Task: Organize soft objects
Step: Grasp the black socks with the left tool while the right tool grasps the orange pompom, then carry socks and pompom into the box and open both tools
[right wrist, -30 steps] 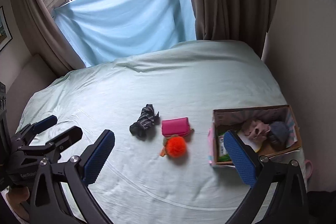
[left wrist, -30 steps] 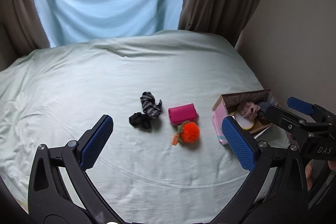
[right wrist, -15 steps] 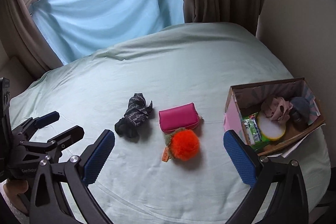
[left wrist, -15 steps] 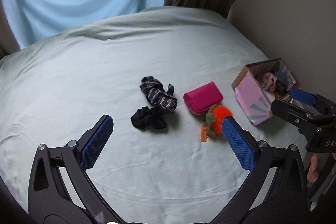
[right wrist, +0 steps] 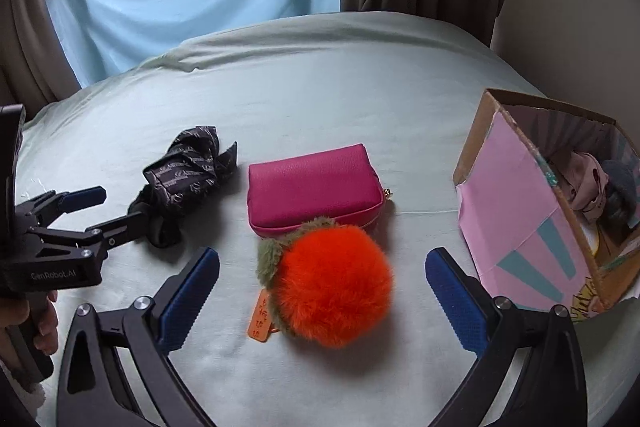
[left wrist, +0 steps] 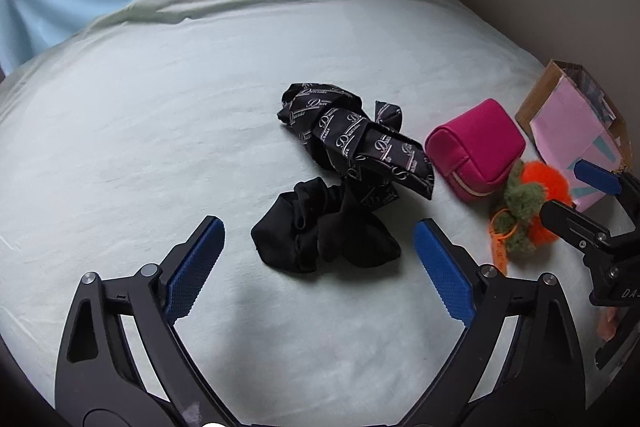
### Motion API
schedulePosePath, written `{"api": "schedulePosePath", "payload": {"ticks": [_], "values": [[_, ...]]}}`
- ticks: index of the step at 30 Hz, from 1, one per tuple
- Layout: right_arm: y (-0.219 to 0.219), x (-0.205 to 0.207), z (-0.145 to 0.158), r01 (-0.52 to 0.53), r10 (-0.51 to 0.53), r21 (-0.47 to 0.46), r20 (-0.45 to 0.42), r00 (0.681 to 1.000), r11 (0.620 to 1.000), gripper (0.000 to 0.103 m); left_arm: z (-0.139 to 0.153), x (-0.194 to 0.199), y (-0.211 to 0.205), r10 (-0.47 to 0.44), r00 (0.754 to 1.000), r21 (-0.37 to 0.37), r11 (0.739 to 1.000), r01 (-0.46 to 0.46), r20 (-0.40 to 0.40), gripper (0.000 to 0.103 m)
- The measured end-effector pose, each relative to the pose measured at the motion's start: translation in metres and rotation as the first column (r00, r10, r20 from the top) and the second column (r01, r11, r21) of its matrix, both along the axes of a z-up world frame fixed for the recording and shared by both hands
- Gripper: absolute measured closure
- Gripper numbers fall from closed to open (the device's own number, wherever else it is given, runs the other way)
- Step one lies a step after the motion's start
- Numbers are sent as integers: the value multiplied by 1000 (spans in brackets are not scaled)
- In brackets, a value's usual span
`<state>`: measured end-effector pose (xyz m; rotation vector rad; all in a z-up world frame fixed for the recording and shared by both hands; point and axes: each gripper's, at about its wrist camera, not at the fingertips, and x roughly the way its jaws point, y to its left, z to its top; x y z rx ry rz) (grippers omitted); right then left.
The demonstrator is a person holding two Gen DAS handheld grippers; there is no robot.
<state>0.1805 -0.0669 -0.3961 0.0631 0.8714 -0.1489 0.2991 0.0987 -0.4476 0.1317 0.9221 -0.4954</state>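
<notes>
A black scrunchie (left wrist: pixel 324 239) lies on the bed just ahead of my open left gripper (left wrist: pixel 318 259), between its blue pads. A black patterned scarf (left wrist: pixel 352 143) lies bunched behind it and also shows in the right wrist view (right wrist: pixel 188 167). A fluffy orange pom-pom (right wrist: pixel 332 283) with a green tuft and an orange tag sits between the pads of my open right gripper (right wrist: pixel 322 287). A pink pouch (right wrist: pixel 312 187) lies just behind the pom-pom.
A cardboard box with a pink side (right wrist: pixel 516 211) stands at the right on the bed and holds several soft items. The pale green bedsheet (right wrist: pixel 320 87) runs back to a blue cloth and brown curtains. A wall is on the right.
Both grippers have moved forward and down toward the bed. The scrunchie now lies between the left pads and the pom-pom between the right pads. Both stay open.
</notes>
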Motion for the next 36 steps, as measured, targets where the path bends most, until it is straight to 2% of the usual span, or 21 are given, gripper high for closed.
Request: {"api": "schedulePosePath", "payload": {"ticks": [2, 4, 7, 9, 10, 13, 15, 18, 21, 27, 33, 36], "values": [[-2, 2, -13, 8, -8, 1, -13, 1000, 1000, 9, -10, 4, -3, -10, 1000, 12, 1000, 10, 3, 12], [-6, 4, -26, 19, -18, 23, -35, 999, 1000, 10, -18, 8, -7, -20, 1000, 36, 999, 19, 5, 19], [-10, 9, -41, 12, -10, 54, -46, 999, 998, 24, -25, 12, -9, -24, 1000, 33, 999, 24, 1, 24], [-11, 12, -48, 16, -12, 67, -55, 998, 998, 36, -24, 11, -10, -30, 1000, 29, 999, 30, 9, 29], [-12, 13, -50, 17, -13, 75, -53, 999, 997, 38, -24, 11, -10, -35, 999, 32, 999, 35, 10, 32], [-11, 13, -47, 15, -13, 79, -37, 999, 997, 46, -24, 11, -12, -59, 998, 51, 997, 58, 9, 46], [-9, 13, -45, 10, -8, 76, -33, 999, 997, 53, -21, 13, -12, -72, 997, 44, 996, 72, -3, 61], [-10, 11, -44, -2, 5, 88, -31, 999, 996, 56, -19, 17, -9, -69, 997, 24, 997, 70, -25, 74], [-11, 10, -42, -3, 6, 98, -29, 1000, 995, 59, -18, 16, -6, -64, 997, 18, 998, 64, -31, 78], [-13, 2, -26, 0, 0, 95, -1, 1000, 995, 60, -5, 7, 1, -38, 999, 10, 999, 39, -28, 78], [-15, -7, 2, 4, -7, 110, 19, 1000, 994, 60, 28, -10, 7, 5, 999, -2, 1000, -6, -34, 78], [-19, -16, 24, 9, -13, 124, 32, 999, 992, 60, 54, -22, 5, 26, 999, -2, 1000, -26, -22, 78]]}}
